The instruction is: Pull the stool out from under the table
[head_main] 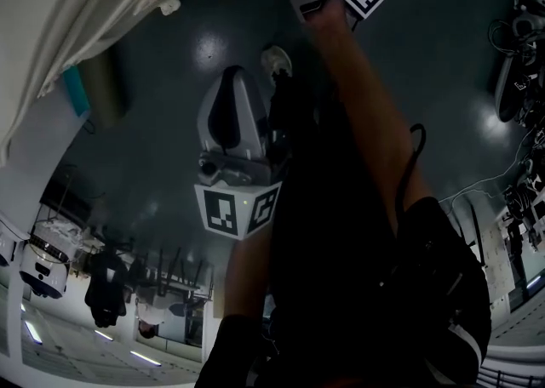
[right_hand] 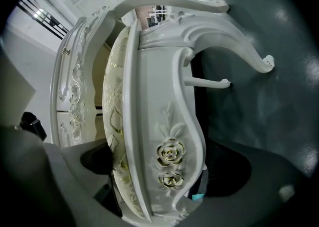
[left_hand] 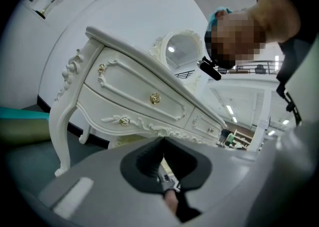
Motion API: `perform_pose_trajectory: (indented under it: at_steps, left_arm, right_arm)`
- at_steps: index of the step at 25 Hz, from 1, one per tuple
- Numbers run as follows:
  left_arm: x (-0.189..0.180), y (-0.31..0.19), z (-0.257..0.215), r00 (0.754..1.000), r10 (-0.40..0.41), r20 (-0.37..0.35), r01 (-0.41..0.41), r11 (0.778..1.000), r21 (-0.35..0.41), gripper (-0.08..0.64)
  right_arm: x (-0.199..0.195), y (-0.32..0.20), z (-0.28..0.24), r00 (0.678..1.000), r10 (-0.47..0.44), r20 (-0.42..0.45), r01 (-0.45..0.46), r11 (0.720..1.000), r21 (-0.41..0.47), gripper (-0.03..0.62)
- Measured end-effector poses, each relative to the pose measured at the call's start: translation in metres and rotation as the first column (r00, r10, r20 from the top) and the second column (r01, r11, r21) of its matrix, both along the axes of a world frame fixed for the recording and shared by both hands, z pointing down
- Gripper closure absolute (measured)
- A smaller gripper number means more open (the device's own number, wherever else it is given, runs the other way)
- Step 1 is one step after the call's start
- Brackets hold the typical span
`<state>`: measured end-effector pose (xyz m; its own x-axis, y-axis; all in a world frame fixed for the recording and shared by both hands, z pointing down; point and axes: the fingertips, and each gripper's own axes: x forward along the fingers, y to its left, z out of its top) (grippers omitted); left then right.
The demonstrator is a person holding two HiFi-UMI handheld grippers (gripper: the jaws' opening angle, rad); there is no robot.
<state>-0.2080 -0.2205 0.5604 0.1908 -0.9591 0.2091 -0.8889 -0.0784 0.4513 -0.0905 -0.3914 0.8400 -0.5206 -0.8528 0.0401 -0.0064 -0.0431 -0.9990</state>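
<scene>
Stool, cut off below, sits clamped in right gripper jaws; left gripper jaws closed.

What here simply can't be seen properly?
Stool: head view shows only a cushion corner, cut by the top edge.
Its fourth leg: right gripper view shows three; any other is behind the seat.
Table: its right legs, left gripper view, hidden by the left gripper.

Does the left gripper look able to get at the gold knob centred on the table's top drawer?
Probably yes: the left gripper faces the table and nothing stands between it and the gold knob. Its jaws are together, so they must open first.
</scene>
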Motion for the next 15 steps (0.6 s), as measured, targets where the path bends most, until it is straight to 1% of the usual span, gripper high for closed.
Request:
perform_pose_trajectory:
  at_steps: [5,8,15]
  left_arm:
    - [0.011,0.021,0.0,1.0,0.012,0.006,-0.012,1.0,-0.016,0.551]
    - [0.02,0.032,-0.007,1.0,0.013,0.01,-0.013,1.0,-0.013,0.551]
    - [0.03,0.065,-0.017,1.0,-0.014,0.004,0.015,1.0,-0.012,0.551]
  right_arm:
    - [0.009,0.032,-0.001,1.0,-0.018,0.007,0.018,1.0,0.003,0.049]
    - [0.018,0.051,-0.001,1.0,-0.03,0.006,0.03,1.0,0.008,0.049]
    - [0.031,0.096,0.002,0.998,-0.07,-0.003,0.07,0.998,0.011,0.049]
